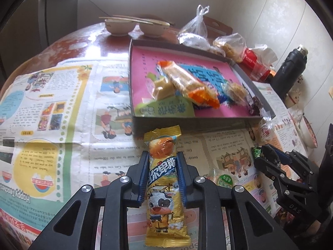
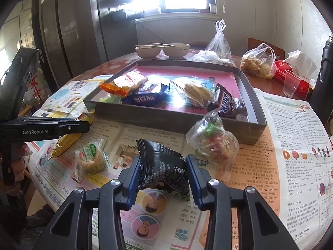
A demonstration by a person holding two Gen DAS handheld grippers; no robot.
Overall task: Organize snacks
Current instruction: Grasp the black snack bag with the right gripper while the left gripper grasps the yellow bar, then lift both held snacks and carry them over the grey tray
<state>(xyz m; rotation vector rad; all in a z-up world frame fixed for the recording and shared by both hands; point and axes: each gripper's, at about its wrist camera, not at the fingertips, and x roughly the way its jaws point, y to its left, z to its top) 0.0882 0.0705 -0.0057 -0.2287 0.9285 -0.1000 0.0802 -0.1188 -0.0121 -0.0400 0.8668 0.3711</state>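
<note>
Right wrist: clear-wrapped snack before tray

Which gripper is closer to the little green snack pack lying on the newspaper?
Left. The green snack pack lies just beside the left gripper; the right gripper is farther off, to its other side.

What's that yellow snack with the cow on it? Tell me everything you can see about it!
The yellow snack is a long, shiny foil-like packet with crimped ends. It shows a cartoon cow, blue-and-white lettering and a round golden bun picture near its far end. It lies lengthwise on the newspaper, pointing toward the tray, which it stops short of. The left gripper is shut on its middle, a blue pad pressing each long side.
</note>
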